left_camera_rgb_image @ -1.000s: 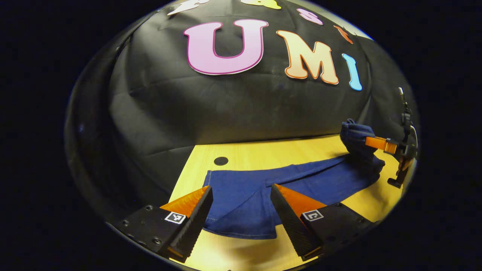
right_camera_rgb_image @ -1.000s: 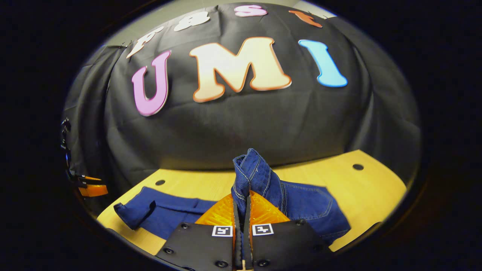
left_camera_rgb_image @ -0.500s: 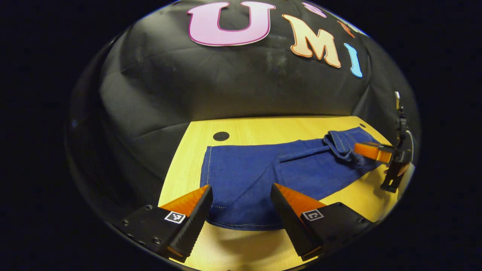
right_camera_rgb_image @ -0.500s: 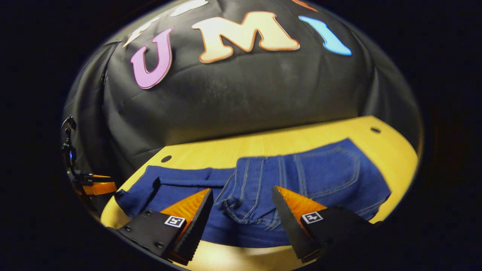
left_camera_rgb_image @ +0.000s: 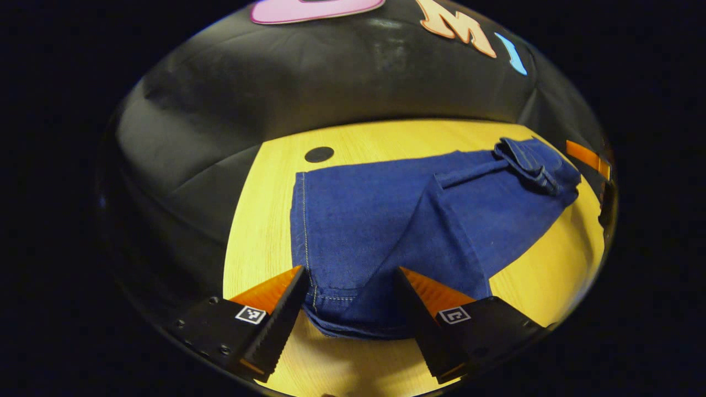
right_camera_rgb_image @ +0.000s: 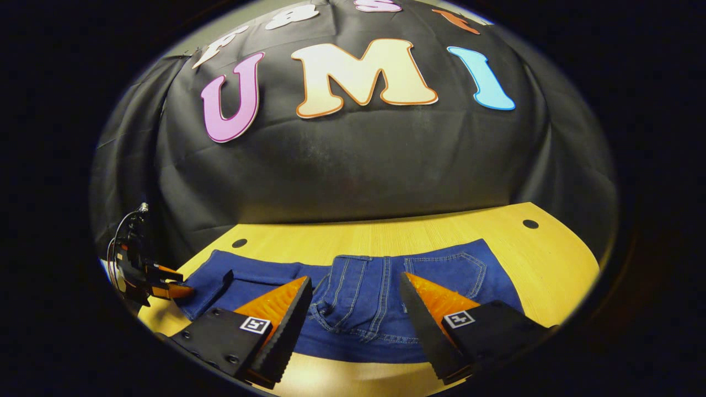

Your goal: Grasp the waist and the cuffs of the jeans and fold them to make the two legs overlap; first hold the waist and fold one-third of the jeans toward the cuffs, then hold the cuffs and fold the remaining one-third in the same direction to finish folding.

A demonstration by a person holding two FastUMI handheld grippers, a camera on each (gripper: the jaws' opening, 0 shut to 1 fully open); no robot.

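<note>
Both sets of jaws stand wide apart now, gripping nothing. A second ago our right gripper (right_camera_rgb_image: 353,320) was pinching the lifted waist (right_camera_rgb_image: 353,309); we have since let go, and the waistband lies flat on the wooden table (right_camera_rgb_image: 551,259) under our spread fingers. Our left gripper (left_camera_rgb_image: 347,314) has dropped lower and closer over the cuffs (left_camera_rgb_image: 342,314), its fingers straddling the hem at 6 o'clock in the left gripper view.

We judge the leg-over-leg fold as done or nearly so: the jeans (left_camera_rgb_image: 386,220) stretch across the table, one leg lapping the other, with a turned-up corner at 8 o'clock in the right gripper view. The thirds fold is not yet begun.

For room, bare table runs past the waist toward 3 o'clock in the right gripper view, and a strip lies between denim and the black cloth wall at 12. Near the cuffs, the table edge sits close at 6 o'clock, so we have little slack there. A dark hole (left_camera_rgb_image: 319,154) lies just beyond the hem at 11.
</note>
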